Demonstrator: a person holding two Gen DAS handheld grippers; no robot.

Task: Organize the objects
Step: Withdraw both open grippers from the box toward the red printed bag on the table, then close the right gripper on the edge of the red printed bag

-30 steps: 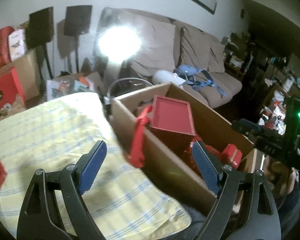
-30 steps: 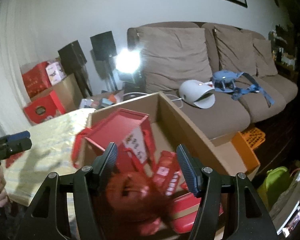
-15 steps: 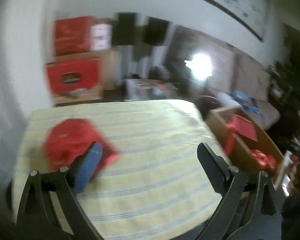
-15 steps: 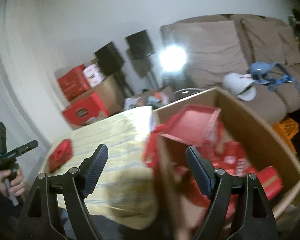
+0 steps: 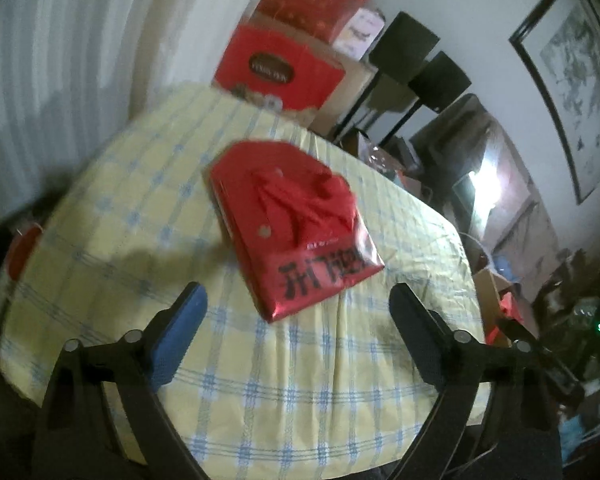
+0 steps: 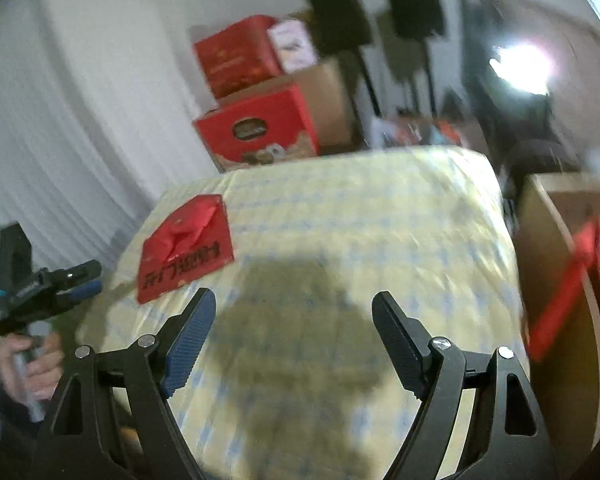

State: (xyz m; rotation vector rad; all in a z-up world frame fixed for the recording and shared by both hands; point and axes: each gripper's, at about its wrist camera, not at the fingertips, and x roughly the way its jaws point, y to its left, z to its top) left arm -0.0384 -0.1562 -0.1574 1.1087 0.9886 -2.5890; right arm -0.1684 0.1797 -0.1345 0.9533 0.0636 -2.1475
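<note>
Red packet (image 5: 296, 232) with black lettering lies flat on the counter (image 5: 260, 380), toward its far left in the right wrist view. Left hand-held gripper (image 5: 298, 312) hovers just near of it, jaws closing with nothing between them. Right hand-held gripper (image 6: 294, 312) is released and empty over bare yellow checked cloth.
</note>
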